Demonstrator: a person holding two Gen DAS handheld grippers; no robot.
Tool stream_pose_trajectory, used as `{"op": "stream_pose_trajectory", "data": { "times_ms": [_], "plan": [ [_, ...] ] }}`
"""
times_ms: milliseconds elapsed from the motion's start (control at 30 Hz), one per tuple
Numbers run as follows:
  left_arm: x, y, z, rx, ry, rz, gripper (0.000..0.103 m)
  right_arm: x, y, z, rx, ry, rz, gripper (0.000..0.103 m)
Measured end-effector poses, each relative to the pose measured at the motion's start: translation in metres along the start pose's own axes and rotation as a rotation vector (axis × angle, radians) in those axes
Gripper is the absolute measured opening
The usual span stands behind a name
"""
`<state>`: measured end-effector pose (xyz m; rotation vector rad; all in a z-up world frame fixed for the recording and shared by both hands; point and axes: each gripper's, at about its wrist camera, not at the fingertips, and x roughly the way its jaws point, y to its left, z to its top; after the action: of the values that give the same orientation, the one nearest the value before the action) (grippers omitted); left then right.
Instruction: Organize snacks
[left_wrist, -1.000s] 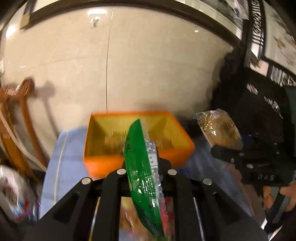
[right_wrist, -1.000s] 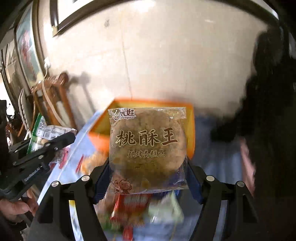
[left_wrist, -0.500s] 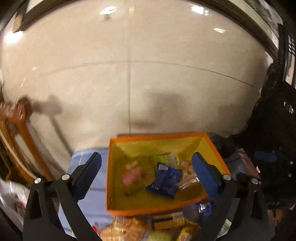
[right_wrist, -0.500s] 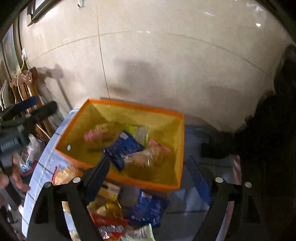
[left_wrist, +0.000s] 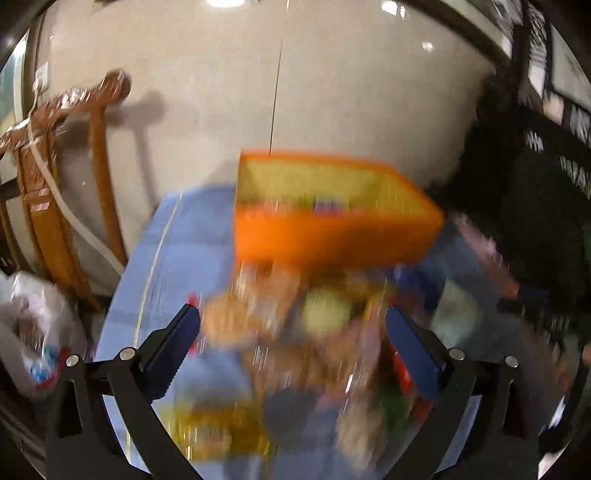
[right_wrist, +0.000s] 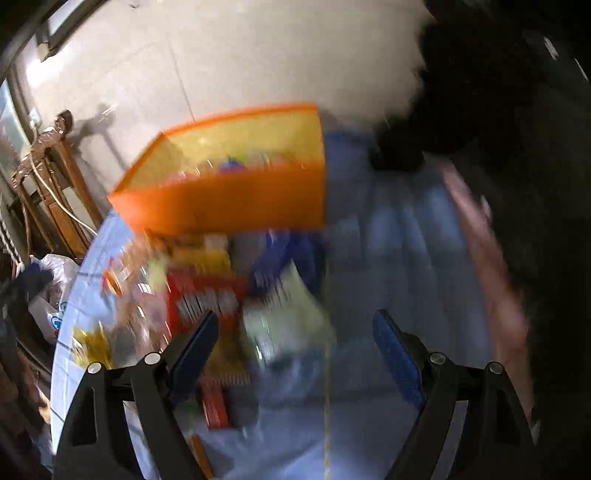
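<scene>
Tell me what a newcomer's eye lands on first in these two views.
The orange bin with its yellow inside stands out first, at the far end of the blue tablecloth near the pale wall. Next comes the blurred heap of snack packets strewn in front of it. Both the left tongs and right tongs are open and empty above that heap.

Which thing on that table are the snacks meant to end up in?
On the blue tablecloth, look toward the beige wall. There sits the orange bin with a yellow inside, behind the loose snack pile: the only rigid, open-topped box there.
</scene>
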<state>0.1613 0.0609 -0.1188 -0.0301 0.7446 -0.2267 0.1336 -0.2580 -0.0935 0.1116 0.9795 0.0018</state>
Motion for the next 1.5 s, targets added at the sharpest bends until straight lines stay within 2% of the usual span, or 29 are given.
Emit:
{"op": "stream_pose_trajectory", "data": {
  "times_ms": [67, 167, 333, 433, 500, 567, 600, 633, 667, 700, 733, 867, 967, 1333, 1433, 1500],
  "plan": [
    [0.002, 0.010, -0.039, -0.019, 0.043, 0.036, 0.099, 0.014, -0.011, -0.023, 0.060, 0.036, 0.006, 0.086],
    [0.013, 0.026, -0.072, -0.073, 0.100, 0.064, 0.098, 0.037, -0.020, -0.042, 0.122, 0.084, 0.007, 0.086],
    [0.033, 0.045, -0.074, -0.097, 0.084, 0.179, 0.098, 0.059, -0.013, -0.036, 0.103, 0.089, -0.020, 0.086],
    [0.064, 0.055, -0.078, -0.130, 0.165, 0.217, 0.098, 0.074, -0.008, -0.030, 0.087, 0.104, -0.044, 0.086],
    [0.077, 0.055, -0.082, -0.112, 0.203, 0.243, 0.099, 0.082, -0.006, -0.026, 0.083, 0.103, -0.057, 0.086],
    [0.082, 0.049, -0.087, -0.063, 0.203, 0.265, 0.099, 0.090, -0.003, -0.021, 0.087, 0.103, -0.054, 0.086],
    [0.083, 0.046, -0.089, -0.047, 0.201, 0.263, 0.093, 0.094, -0.001, -0.020, 0.080, 0.112, -0.048, 0.085],
    [0.082, 0.043, -0.091, -0.035, 0.193, 0.252, 0.088, 0.099, 0.006, -0.020, 0.049, 0.132, -0.044, 0.074],
    [0.081, 0.037, -0.092, 0.002, 0.180, 0.266, 0.074, 0.102, 0.012, -0.020, 0.017, 0.142, -0.028, 0.051],
    [0.080, 0.034, -0.092, 0.021, 0.169, 0.264, 0.071, 0.106, 0.018, -0.018, -0.011, 0.152, 0.008, 0.001],
    [0.080, 0.032, -0.092, 0.021, 0.169, 0.249, 0.071, 0.106, 0.024, -0.020, -0.043, 0.156, -0.004, 0.000],
    [0.078, 0.029, -0.090, 0.019, 0.163, 0.192, 0.069, 0.102, 0.022, -0.020, -0.026, 0.124, 0.006, 0.000],
    [0.072, 0.021, -0.087, 0.013, 0.150, 0.163, 0.068, 0.091, 0.016, -0.018, -0.014, 0.079, 0.042, 0.000],
    [0.021, -0.003, -0.037, -0.029, -0.009, 0.051, 0.068, 0.034, 0.014, 0.006, -0.041, -0.068, 0.140, 0.000],
    [0.014, -0.010, -0.019, -0.032, -0.031, 0.027, 0.068, 0.031, 0.009, 0.008, -0.038, -0.054, 0.151, 0.000],
    [0.013, -0.012, -0.016, -0.030, -0.035, 0.016, 0.068, 0.041, -0.003, 0.007, 0.016, 0.014, 0.175, 0.001]
  ]
}}
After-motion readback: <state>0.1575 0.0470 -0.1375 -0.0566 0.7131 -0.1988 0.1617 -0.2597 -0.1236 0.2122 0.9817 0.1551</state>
